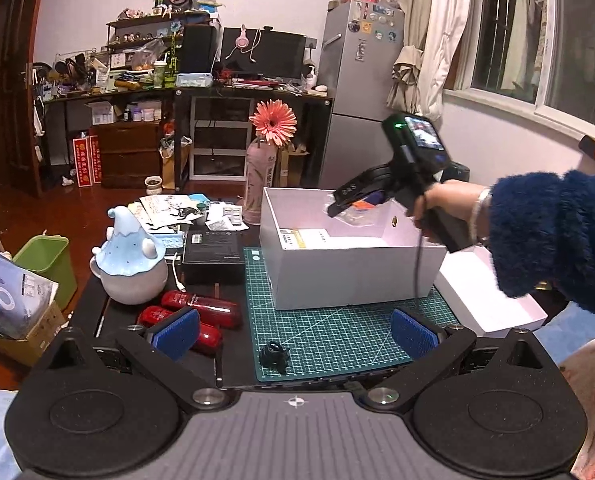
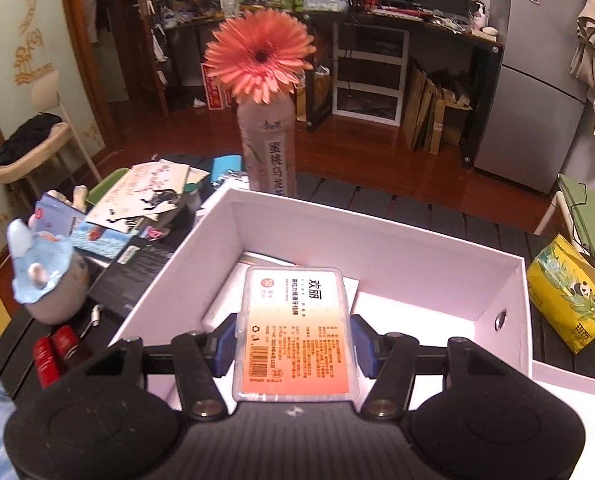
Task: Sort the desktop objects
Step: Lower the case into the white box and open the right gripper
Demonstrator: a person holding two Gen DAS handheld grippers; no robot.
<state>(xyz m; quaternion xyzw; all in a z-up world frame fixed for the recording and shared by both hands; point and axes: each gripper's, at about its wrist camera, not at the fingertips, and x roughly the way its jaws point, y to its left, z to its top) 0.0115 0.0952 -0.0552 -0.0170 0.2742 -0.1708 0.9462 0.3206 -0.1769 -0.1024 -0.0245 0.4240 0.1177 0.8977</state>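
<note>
Right gripper (image 2: 293, 344) clamped a clear plastic case (image 2: 295, 332) with an orange label above the open white box (image 2: 377, 236); left gripper (image 1: 295, 330) hung with jaws wide over the green cutting mat (image 1: 337, 328).

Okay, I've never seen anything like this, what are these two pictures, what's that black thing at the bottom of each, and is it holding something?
No robot here: a person holds a hand-operated claw in each hand, and each claw carries a camera looking forward along its fingers. The black shape at the bottom of each picture is that claw's own body.

The left wrist view shows the left claw open and empty above a green cutting mat. Nearby sit red bottles, a blue-hatted ceramic figure and a small black object. It also sees the person's other hand reaching over a white box.

The right wrist view shows the right claw gripping a clear plastic case with an orange label over that white box. Behind it, a bottle holds a pink flower.
</note>
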